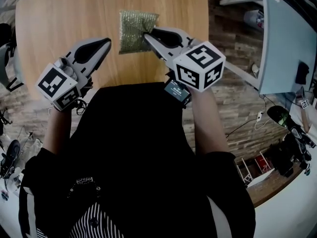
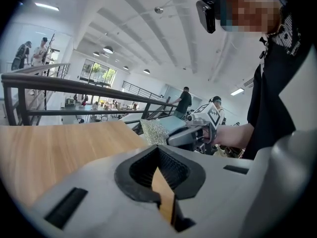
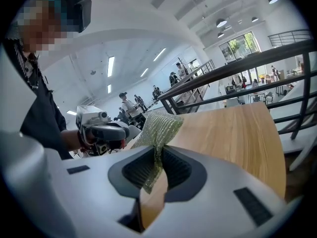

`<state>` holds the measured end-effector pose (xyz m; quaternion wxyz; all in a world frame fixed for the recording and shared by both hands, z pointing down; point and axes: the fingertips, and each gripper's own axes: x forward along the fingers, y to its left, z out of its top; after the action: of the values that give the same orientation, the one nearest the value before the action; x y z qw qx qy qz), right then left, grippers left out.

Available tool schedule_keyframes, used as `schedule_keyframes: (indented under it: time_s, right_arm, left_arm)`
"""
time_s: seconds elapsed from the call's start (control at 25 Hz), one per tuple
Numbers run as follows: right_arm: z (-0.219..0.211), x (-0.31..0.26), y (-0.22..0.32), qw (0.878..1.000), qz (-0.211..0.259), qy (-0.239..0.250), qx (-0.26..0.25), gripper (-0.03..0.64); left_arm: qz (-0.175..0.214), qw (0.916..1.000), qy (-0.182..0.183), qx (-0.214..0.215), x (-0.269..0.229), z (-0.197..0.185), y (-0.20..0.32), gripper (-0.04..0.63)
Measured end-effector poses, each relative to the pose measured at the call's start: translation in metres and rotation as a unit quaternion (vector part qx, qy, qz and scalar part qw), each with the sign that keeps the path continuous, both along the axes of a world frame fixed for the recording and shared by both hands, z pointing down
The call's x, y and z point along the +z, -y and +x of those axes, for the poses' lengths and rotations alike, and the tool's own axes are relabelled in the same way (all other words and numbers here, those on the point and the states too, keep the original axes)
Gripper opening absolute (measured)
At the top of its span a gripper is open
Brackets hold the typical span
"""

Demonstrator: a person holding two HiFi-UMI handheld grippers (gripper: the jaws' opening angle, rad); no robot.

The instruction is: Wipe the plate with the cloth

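I noted right hand-held gripper (image 1: pixel 147 35) clamped on cloth (image 1: pixel 132 28) edge, upper centre; thin bite might slip. Left hand-held gripper (image 1: pixel 106 44) closed, empty. No plate seen.

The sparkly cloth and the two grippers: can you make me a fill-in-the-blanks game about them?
1. The right gripper is shut on the corner of the sparkly ____.
2. The left gripper has its jaws together with ____ between them.
3. Under both grippers is a table made of ____.

Missing words: cloth; nothing; wood.
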<state>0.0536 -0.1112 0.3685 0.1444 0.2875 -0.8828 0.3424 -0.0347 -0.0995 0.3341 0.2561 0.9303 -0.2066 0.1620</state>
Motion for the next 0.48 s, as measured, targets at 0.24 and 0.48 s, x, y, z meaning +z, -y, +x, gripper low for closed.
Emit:
schedule_keyframes:
  time_s: [0.24,0.48]
  right_arm:
    - [-0.002,0.015,0.001,1.000,-0.016,-0.005,-0.001,0.043]
    - [-0.006,0.037,0.002,0.999,-0.035,-0.016,0.000,0.043]
  left_arm:
    - [-0.016,0.9998,0.002,0.007,0.013,0.006,0.008,-0.006]
    - [-0.024,0.9994,0.009,0.023,0.034,0.006,0.017,-0.005]
